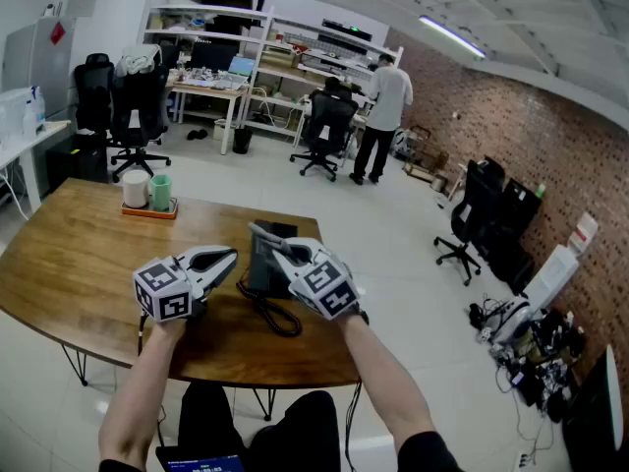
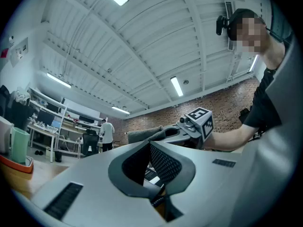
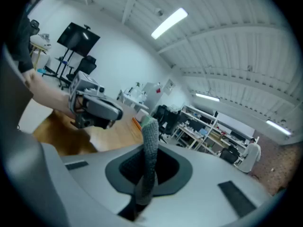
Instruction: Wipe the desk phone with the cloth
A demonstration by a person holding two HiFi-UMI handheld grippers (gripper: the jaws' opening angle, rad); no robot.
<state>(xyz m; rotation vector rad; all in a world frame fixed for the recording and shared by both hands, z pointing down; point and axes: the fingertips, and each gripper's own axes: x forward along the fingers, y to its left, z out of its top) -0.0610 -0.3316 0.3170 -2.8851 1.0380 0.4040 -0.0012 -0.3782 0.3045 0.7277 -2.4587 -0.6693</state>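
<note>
A black coiled cord (image 1: 278, 319) lay nearest on the brown wooden table (image 1: 69, 264). The left gripper (image 1: 228, 257), jaws closed on nothing, sat beside the dark desk phone (image 1: 259, 269). The right gripper (image 1: 285, 251) pinched a grey knitted cloth (image 3: 150, 141) above it. The phone's long axis seemingly ran away from the person. An orange tray (image 1: 149, 210) of cups stood farther left.
</note>
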